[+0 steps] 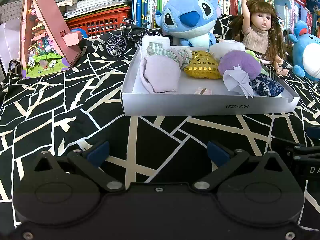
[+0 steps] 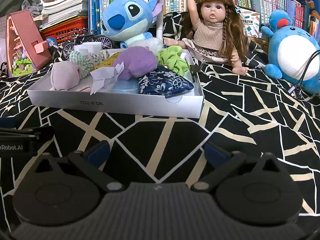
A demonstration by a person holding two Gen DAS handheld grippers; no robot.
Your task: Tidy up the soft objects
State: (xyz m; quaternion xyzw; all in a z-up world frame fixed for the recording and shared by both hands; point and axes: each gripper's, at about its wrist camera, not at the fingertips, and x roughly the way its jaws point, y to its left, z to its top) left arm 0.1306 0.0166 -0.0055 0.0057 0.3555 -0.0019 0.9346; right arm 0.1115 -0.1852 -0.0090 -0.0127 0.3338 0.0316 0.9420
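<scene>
Black-and-white patterned table (image 1: 60, 104): white tray (image 1: 208, 106) of soft items straight ahead of both my claws, left claw (image 1: 158, 154) and right claw (image 2: 157, 153), each wide open, empty, tray's long axis crosswise.

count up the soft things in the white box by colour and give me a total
Purple or lilac: 2, the fuzzy purple pouf and the lilac pouch
Gold: 1, the sequin cushion
Navy: 1, the floral sachet
Green: 2, the lime scrunchie and the checked scrunchie
Total: 6
</scene>
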